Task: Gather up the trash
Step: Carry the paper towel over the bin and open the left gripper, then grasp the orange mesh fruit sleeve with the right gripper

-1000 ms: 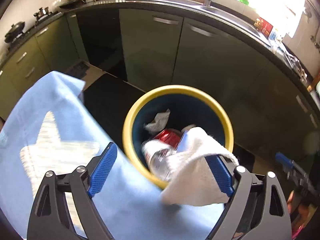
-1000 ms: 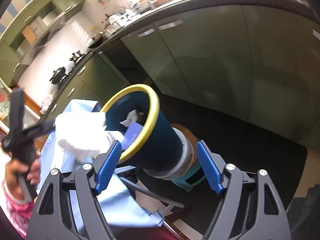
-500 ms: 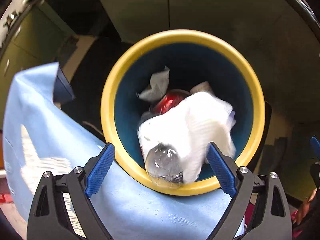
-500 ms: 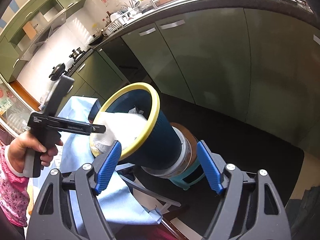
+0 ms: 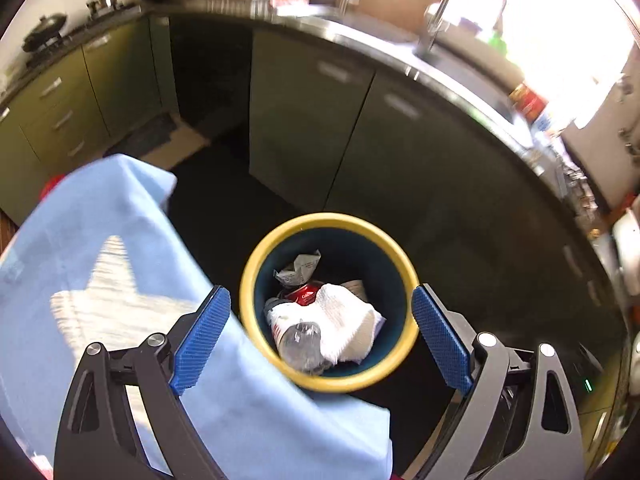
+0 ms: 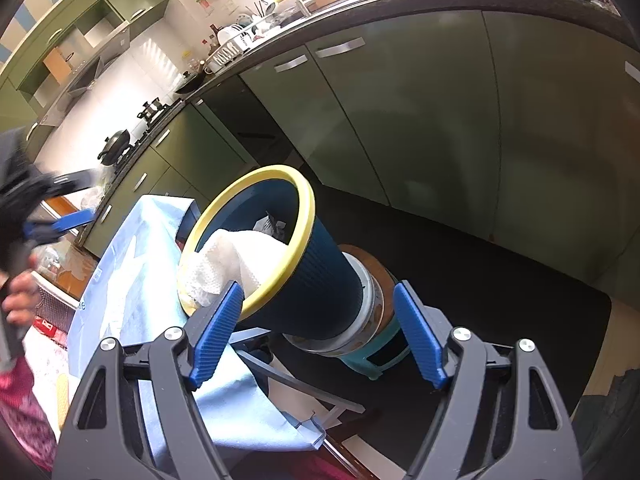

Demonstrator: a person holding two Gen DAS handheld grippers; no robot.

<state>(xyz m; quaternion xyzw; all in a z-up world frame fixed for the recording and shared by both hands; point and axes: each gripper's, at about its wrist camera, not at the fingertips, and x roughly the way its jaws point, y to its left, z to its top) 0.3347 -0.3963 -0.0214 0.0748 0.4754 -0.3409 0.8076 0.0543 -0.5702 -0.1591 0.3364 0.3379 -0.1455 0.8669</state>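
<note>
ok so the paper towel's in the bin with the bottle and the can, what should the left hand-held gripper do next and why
Probably swing the left hand-held gripper back over the blue cloth for more trash. Its jaws are open and empty, and the paper towel already lies inside the yellow-rimmed bin on the bottle and can.

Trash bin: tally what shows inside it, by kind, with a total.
Inside the bin, as far as shows:
Paper towel: 1
Clear plastic bottle: 1
Red can: 1
Crumpled paper scrap: 1
Total: 4. Anything buried beneath is hidden.
</note>
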